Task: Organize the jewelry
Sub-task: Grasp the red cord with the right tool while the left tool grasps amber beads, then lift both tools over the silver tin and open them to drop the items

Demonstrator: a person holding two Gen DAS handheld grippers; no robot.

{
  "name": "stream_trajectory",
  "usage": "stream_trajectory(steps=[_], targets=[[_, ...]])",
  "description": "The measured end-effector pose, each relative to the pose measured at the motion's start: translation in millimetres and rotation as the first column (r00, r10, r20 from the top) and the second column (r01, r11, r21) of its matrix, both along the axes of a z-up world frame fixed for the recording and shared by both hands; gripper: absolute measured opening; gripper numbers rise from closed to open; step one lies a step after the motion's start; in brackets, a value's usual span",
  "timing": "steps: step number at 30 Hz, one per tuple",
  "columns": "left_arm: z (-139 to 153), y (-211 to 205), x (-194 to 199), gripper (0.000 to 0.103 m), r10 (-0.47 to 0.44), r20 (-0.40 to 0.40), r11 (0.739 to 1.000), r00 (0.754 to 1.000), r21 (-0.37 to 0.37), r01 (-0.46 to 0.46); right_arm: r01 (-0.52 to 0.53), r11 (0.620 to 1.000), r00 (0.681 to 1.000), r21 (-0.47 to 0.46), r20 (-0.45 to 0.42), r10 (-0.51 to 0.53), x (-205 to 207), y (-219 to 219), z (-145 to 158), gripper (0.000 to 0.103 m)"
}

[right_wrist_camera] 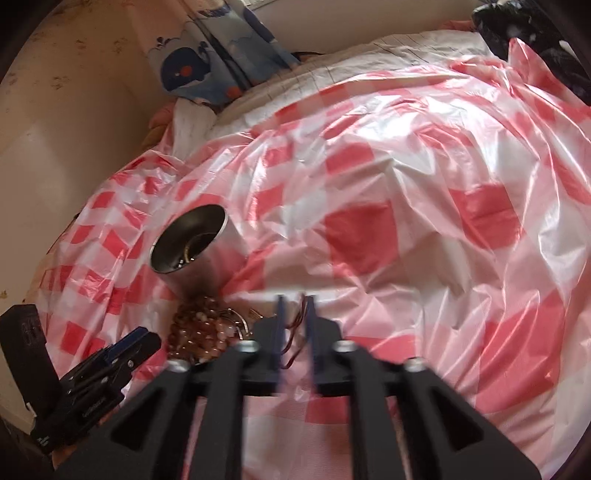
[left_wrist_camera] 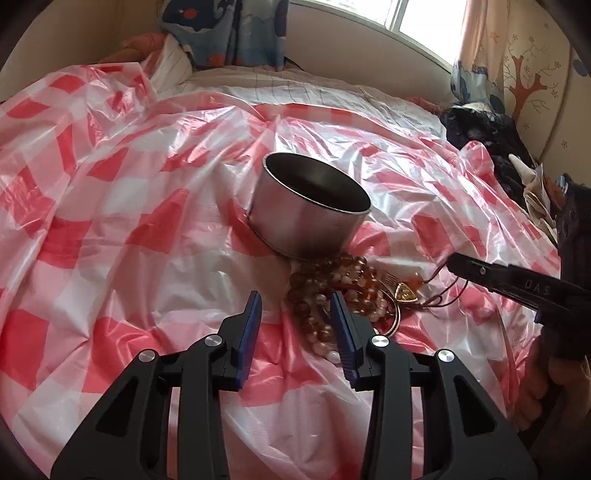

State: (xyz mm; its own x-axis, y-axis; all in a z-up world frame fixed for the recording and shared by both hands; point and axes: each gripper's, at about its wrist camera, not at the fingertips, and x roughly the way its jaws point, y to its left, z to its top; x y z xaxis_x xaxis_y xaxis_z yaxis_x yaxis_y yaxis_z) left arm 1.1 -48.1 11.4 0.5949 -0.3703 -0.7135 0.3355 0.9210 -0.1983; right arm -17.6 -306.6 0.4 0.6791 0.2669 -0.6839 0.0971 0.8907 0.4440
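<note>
A steel tin (left_wrist_camera: pixel 314 206) stands open on the red-and-white checked plastic sheet (left_wrist_camera: pixel 110 206). A heap of amber and white bead bracelets (left_wrist_camera: pixel 325 291) with a gold pendant (left_wrist_camera: pixel 404 293) and a thin red cord (left_wrist_camera: pixel 448 291) lies just in front of the tin. My left gripper (left_wrist_camera: pixel 295 317) is open, its right finger against the beads. My right gripper (right_wrist_camera: pixel 295 325) hovers over the red cord (right_wrist_camera: pixel 295 325) with jaws narrowly apart; motion blur hides any contact. The tin (right_wrist_camera: pixel 195 247) and beads (right_wrist_camera: pixel 203 328) sit left of it. The right gripper (left_wrist_camera: pixel 454 264) enters the left wrist view from the right.
The sheet covers a bed (left_wrist_camera: pixel 295 88). Whale-print curtains (left_wrist_camera: pixel 229 33) and a window (left_wrist_camera: pixel 391 18) are behind it. Dark clothing (left_wrist_camera: pixel 487 140) lies at the far right. The left gripper (right_wrist_camera: pixel 122 350) shows at the lower left of the right wrist view.
</note>
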Motion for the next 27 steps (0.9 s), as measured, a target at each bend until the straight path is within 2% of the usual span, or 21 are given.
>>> stream_trajectory(steps=[1, 2, 4, 6, 8, 10, 12, 13, 14, 15, 16, 17, 18, 19, 20, 27], targets=[[-0.6, -2.4, 0.4, 0.052, 0.003, 0.006, 1.0, 1.0, 0.008, -0.003, 0.006, 1.0, 1.0, -0.029, 0.001, -0.006, -1.0, 1.6, 0.8, 0.057], [-1.2, -2.6, 1.4, 0.06, 0.011, 0.008, 1.0, 1.0, 0.005, -0.011, 0.009, 0.998, 1.0, -0.061, 0.004, -0.009, -1.2, 3.9, 2.2, 0.058], [-3.6, -0.1, 6.5, 0.063, 0.03, -0.006, 0.999, 1.0, -0.02, -0.03, 0.008, 0.992, 1.0, -0.123, -0.002, -0.008, -1.8, 9.5, 2.3, 0.058], [-6.0, -1.4, 7.6, 0.065, 0.024, -0.012, 0.999, 1.0, -0.021, -0.024, -0.004, 0.991, 1.0, -0.133, -0.029, 0.0, 2.0, 11.2, -3.6, 0.058], [-8.4, -7.2, 6.7, 0.072, 0.002, -0.01, 1.0, 1.0, -0.012, -0.002, -0.039, 0.985, 0.995, -0.167, -0.096, 0.023, 8.7, 18.4, -15.8, 0.064], [-9.8, -17.8, 3.2, 0.081, -0.032, 0.007, 0.999, 0.999, 0.028, 0.032, -0.07, 0.969, 0.992, -0.239, -0.117, 0.043, 10.4, 29.8, -19.0, 0.067], [-12.0, -25.9, 0.3, 0.082, -0.064, 0.014, 0.996, 0.998, 0.062, 0.063, -0.095, 0.957, 0.991, -0.275, -0.113, 0.066, 9.2, 36.9, -17.8, 0.064], [-12.6, -26.5, 0.0, 0.076, -0.068, 0.015, 0.996, 0.998, 0.064, 0.067, -0.095, 0.954, 0.992, -0.283, -0.109, 0.067, 8.0, 37.0, -17.4, 0.05], [-13.2, -26.2, 0.3, 0.059, -0.067, 0.01, 0.996, 0.998, 0.062, 0.066, -0.092, 0.954, 0.992, -0.284, -0.108, 0.063, 7.5, 36.1, -17.0, 0.043], [-14.5, -23.9, 2.8, 0.051, -0.068, -0.011, 0.996, 0.998, 0.048, 0.069, -0.082, 0.96, 0.993, -0.269, -0.1, 0.057, 5.9, 31.6, -16.0, 0.03], [-14.9, -21.2, 4.3, 0.035, -0.064, -0.022, 0.997, 0.998, 0.036, 0.065, -0.076, 0.97, 0.994, -0.229, -0.089, 0.057, 4.2, 25.8, -14.9, 0.01], [-14.2, -18.3, 4.5, 0.026, -0.057, -0.023, 0.998, 0.998, 0.028, 0.057, -0.082, 0.981, 0.994, -0.176, -0.083, 0.068, 3.7, 22.3, -14.6, 0.003], [-12.1, -14.0, 4.3, 0.023, -0.046, -0.018, 0.999, 0.999, 0.013, 0.046, -0.083, 0.989, 0.995, -0.123, -0.074, 0.074, 3.5, 19.7, -14.3, 0.003], [-8.7, -9.2, 3.7, 0.015, -0.035, -0.01, 0.999, 0.999, -0.011, 0.035, -0.08, 0.993, 0.995, -0.092, -0.06, 0.075, 2.0, 16.7, -13.3, 0.003], [-6.1, -6.5, 3.3, 0.011, -0.025, -0.005, 0.999, 1.0, -0.022, 0.025, -0.077, 0.993, 0.996, -0.089, -0.047, 0.073, 1.7, 17.6, -10.2, 0.003], [7.9, 18.1, 2.7, 0.01, 0.025, 0.005, 0.992, 1.0, -0.128, -0.025, -0.071, 0.996, 0.991, -0.052, 0.105, 0.076, -11.1, 17.7, 17.8, 0.003]])
